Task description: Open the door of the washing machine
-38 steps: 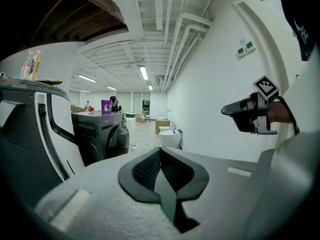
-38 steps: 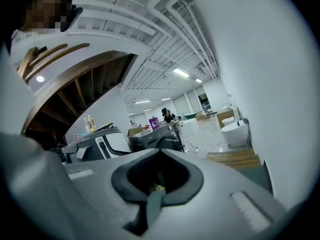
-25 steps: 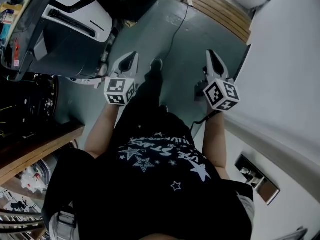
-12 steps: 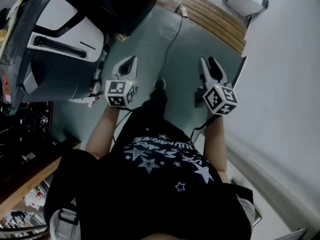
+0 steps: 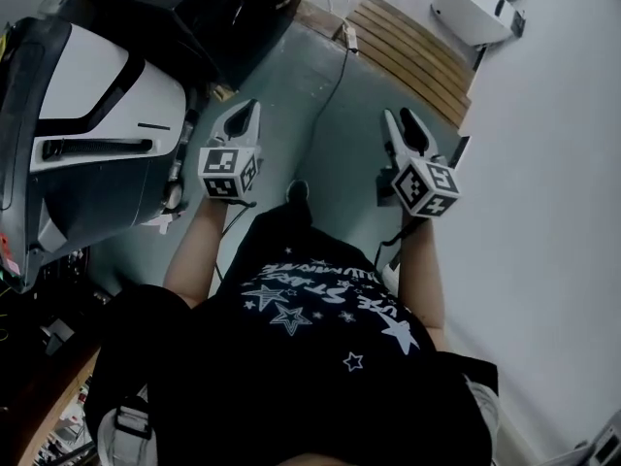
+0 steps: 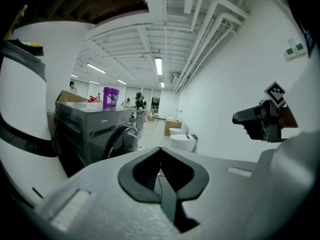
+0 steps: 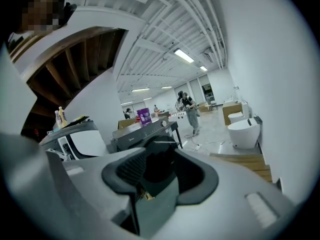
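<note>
The dark grey washing machine [image 6: 92, 129] stands ahead on the left, and its round door [image 6: 119, 140] faces the aisle. From here I cannot tell if the door is ajar. It also shows as the washing machine [image 7: 145, 131] and as the dark washing machine [image 5: 209, 8] at the top. My left gripper [image 5: 245, 113] is held out in the air, its jaws shut with nothing in them. My right gripper [image 5: 400, 122] hangs level beside it. Its jaws have just been opening and stand apart, with nothing between them. Both are well short of the machine.
A large white and grey appliance [image 5: 87, 134] stands close on my left. A white wall [image 5: 543, 212] runs along my right. Ahead lie a wooden slatted platform [image 5: 417, 51], a white toilet [image 5: 475, 8] and a cable [image 5: 335, 76] on the floor. A purple container [image 6: 111, 97] sits on the machine.
Both grippers and the person have moved forward along the aisle. The white and grey appliance has grown larger at the left. The right gripper's jaws have opened; the left ones look unchanged.
</note>
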`<state>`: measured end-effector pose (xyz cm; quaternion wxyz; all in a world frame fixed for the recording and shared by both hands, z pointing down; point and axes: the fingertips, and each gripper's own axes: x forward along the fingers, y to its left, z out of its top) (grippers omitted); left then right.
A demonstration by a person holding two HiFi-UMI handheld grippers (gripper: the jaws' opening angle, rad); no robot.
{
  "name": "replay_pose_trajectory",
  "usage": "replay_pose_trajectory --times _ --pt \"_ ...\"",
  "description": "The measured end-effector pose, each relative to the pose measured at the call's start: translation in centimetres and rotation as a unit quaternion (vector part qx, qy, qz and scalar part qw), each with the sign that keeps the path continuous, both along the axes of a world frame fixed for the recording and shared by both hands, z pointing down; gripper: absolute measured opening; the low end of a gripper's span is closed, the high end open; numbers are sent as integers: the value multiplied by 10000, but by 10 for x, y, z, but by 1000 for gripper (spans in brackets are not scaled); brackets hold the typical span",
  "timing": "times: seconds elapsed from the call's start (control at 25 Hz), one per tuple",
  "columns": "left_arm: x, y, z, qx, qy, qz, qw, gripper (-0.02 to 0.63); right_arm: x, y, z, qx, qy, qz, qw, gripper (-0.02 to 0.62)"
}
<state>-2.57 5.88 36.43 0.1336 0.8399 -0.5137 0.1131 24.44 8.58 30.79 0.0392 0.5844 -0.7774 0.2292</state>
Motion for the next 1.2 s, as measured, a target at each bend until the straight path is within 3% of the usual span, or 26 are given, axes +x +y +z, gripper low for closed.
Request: replay_pose_trajectory --times 0.16,0.56,0.88,1.2 --pt "-9 -38 1 -59 65 -189 9998 11 -3 -44 -5 35 11 -40 10000 178" --pt "-25 -78 19 -227 11 -543 9983 11 1 -124 14 -34 -39 -247 9997 178" --pt "-20 -139 20 -209 -159 -1034 9943 11 3 -244 26 53 -235 -733 9970 178" --pt "-17 -216 37 -672 -406 -2031 9760 11 -17 -393 67 -412 -381 -1728 9833 178"
